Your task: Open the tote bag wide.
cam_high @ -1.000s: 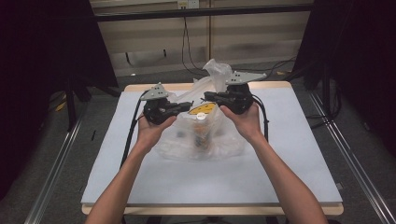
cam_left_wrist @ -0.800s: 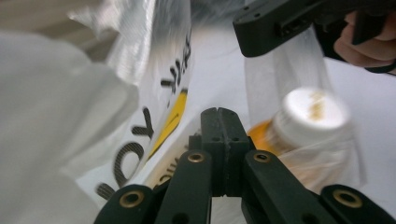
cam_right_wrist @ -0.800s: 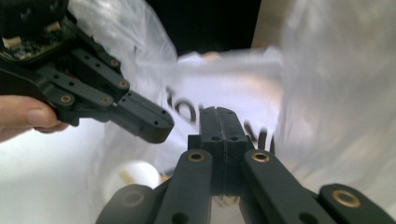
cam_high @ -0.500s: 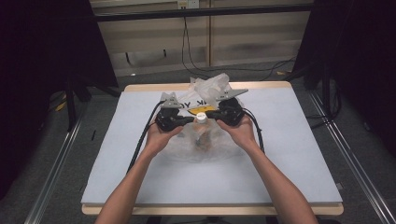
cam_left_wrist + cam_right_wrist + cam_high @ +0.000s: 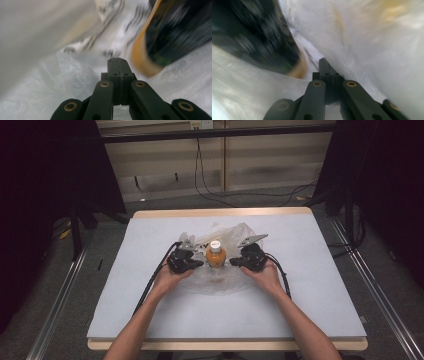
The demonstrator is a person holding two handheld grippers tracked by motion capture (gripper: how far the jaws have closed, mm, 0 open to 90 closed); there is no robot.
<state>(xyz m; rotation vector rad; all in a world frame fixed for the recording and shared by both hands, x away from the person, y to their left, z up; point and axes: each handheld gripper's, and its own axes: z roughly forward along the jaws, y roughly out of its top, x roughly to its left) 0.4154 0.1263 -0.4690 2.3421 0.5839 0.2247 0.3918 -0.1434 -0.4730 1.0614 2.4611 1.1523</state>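
Observation:
An orange drink bottle (image 5: pixel 215 257) with a white cap stands upright at the table's middle, inside a clear plastic bag (image 5: pixel 235 234) that lies crumpled around its base. My left gripper (image 5: pixel 198 264) is just left of the bottle and my right gripper (image 5: pixel 235 262) just right of it, both low over the table. In the left gripper view the jaws (image 5: pixel 117 60) are pressed together in the bag film (image 5: pixel 37 37), with the blurred bottle (image 5: pixel 141 55) close ahead. In the right gripper view the jaws (image 5: pixel 324 61) are shut too, with bag film (image 5: pixel 374 45) draped over their tip and the bottle (image 5: pixel 298 70) at the left.
The bag rests on a pale table top (image 5: pixel 310 270) with a wooden edge (image 5: pixel 225 344). Black cables (image 5: pixel 155 280) trail from both grippers toward the person. Dark stands (image 5: pixel 75 220) and floor rails (image 5: pixel 380 305) flank the table.
Both hands have come down with the bag, from raised above the table to low beside the bottle. The bag has collapsed around the bottle, whose cap now stands clear.

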